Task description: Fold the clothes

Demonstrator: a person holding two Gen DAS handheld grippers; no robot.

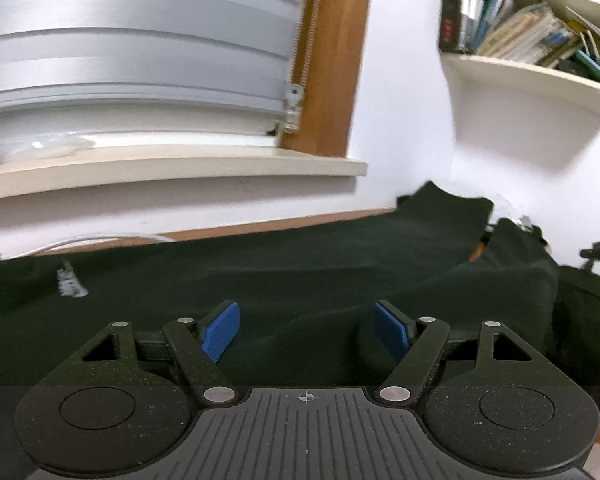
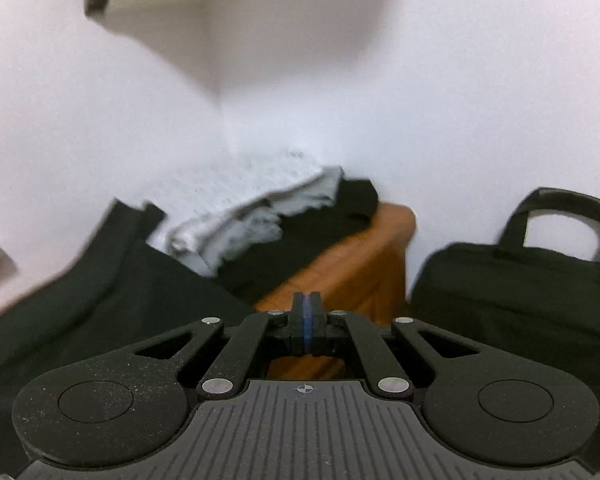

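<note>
A dark garment lies spread over the table and fills the lower half of the left wrist view, with a small white tag at its left. My left gripper hovers just above this cloth, open, its blue pads wide apart with nothing between them. In the right wrist view my right gripper is shut, pads pressed together with no cloth visible between them. The dark garment lies to its left. Beyond it sits a pile with a white-grey piece on dark cloth.
A wooden table corner shows under the pile, close to the white wall. A black bag with a handle stands at the right. A window sill with a blind and a wall shelf of books are behind the table.
</note>
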